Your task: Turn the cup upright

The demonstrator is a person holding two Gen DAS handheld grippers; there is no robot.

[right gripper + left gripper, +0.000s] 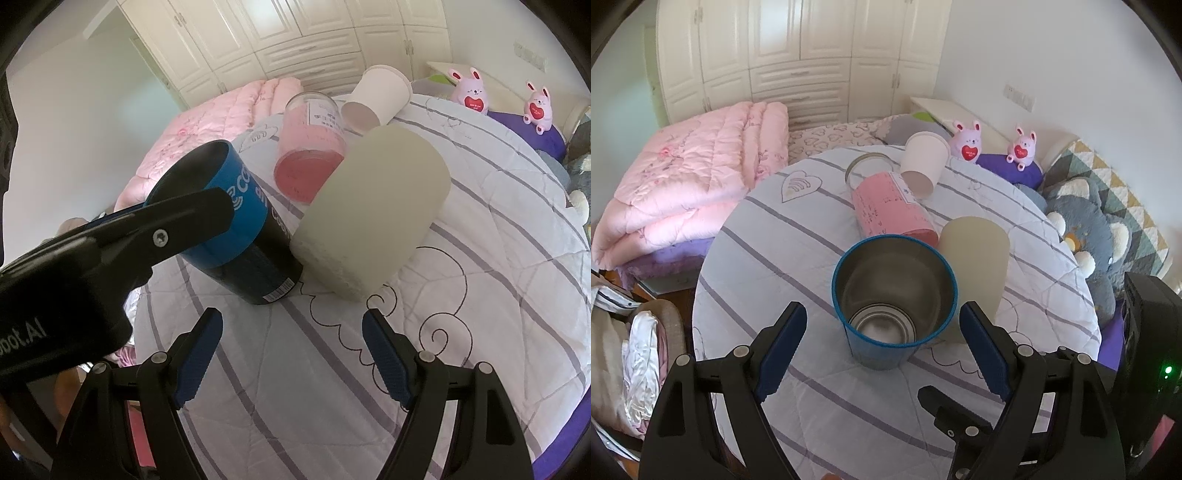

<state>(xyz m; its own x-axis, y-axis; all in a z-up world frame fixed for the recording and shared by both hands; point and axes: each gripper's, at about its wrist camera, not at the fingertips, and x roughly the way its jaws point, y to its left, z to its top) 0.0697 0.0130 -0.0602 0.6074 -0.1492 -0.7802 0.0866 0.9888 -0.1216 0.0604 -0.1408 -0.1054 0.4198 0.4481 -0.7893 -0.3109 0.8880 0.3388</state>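
A blue metal cup (894, 295) stands upright on the round table (820, 406), mouth up, between the open fingers of my left gripper (884, 350), which do not touch it. The right wrist view shows the same cup (236, 221) with the left gripper's finger beside its rim. A cream cup (975, 273) stands upside down just right of it, also in the right wrist view (373, 218). A pink-labelled glass jar (886, 199) and a white paper cup (923, 162) lie on their sides behind. My right gripper (291, 350) is open and empty in front of the cream cup.
The table wears a striped quilted cover (480, 332). A folded pink duvet (690, 184) lies on the bed at left. Two pink bunny toys (967, 142) and a grey plush (1086, 236) sit at right. White wardrobes (798, 55) stand behind.
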